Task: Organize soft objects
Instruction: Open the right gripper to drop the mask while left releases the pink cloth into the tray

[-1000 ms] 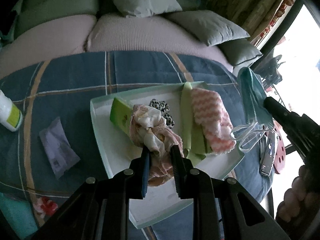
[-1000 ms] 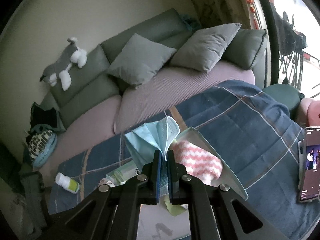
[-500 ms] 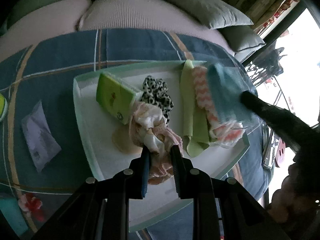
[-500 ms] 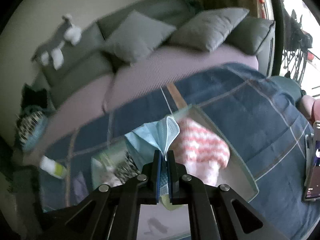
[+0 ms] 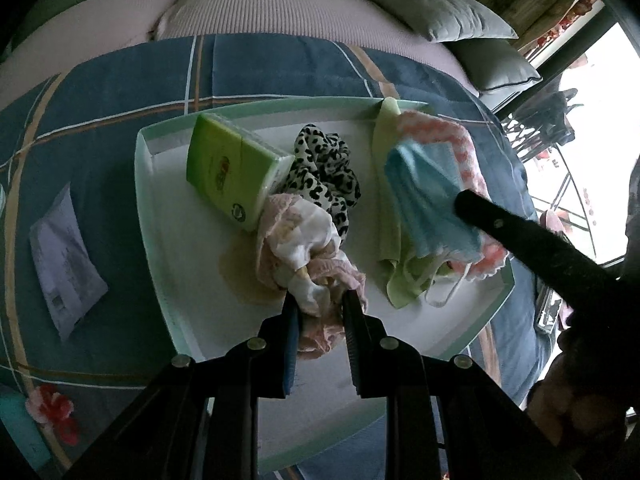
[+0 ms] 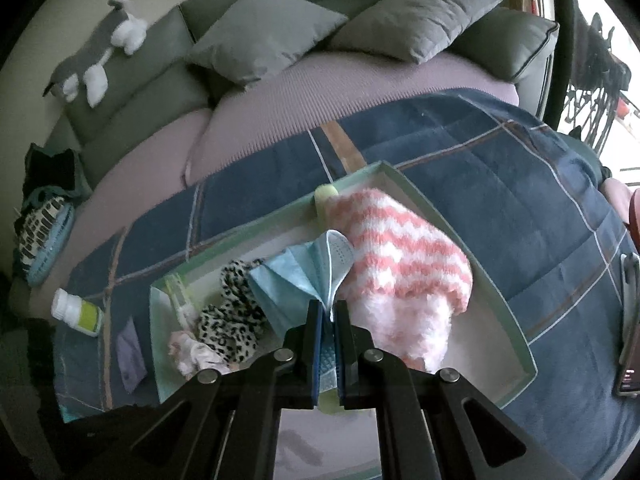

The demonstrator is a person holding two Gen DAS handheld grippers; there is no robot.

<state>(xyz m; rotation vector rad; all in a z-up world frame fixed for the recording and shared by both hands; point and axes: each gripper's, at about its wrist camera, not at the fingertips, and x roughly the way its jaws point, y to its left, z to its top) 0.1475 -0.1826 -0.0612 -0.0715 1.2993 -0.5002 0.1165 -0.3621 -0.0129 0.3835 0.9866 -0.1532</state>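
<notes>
Placing soft items into the pale green rectangular tray [image 5: 144,184] looks like the step in hand. The right gripper [image 6: 327,316] pinches a pleated blue face mask [image 6: 296,280] over the pink-and-white chevron fluffy cloth [image 6: 400,256]; next it likely must lower and let go. The left gripper [image 5: 318,304], angled down over the tray, clamps a crumpled pink-and-cream fabric bundle [image 5: 304,248].

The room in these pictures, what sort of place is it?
Most likely a living room at home. A long sofa with grey cushions runs along the wall, a toy dog sits on its back, and a blue checked blanket covers the surface in front, where a tray holds soft things.
</notes>
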